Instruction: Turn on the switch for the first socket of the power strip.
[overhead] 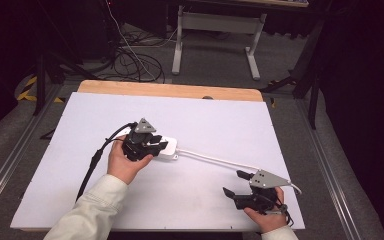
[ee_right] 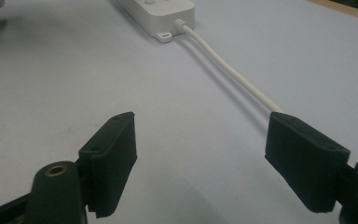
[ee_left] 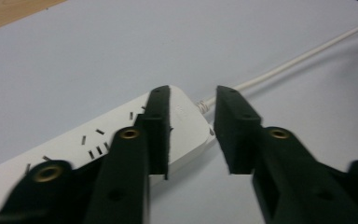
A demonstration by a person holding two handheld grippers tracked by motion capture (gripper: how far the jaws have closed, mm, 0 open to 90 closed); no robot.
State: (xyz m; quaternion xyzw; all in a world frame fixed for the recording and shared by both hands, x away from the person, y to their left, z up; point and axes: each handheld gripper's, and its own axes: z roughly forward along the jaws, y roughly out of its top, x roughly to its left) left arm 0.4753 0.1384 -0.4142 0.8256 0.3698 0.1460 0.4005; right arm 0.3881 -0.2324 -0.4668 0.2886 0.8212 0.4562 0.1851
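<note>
In the high view, a cream sleeve comes in at the lower left of the frame, and its hand holds the left tongs just left of centre on the white tabletop. These tongs sit over the white power strip, which lies near the middle of the frame. In the left gripper view the jaws stand apart with a clear gap. The left jaw lies over the strip's top face near its end; I cannot tell whether it touches. The right jaw hangs just beyond the strip's end, beside the spot where the white cord leaves the power strip.

From the strip the cord runs toward the lower right of the high view. It ends up by the right tongs, held by the other hand at the bottom right edge. In the right gripper view these jaws are spread wide over bare tabletop. The cord passes from the power strip at the top centre down to the right jaw, where it disappears behind the pad. Nothing is pinched between them.
</note>
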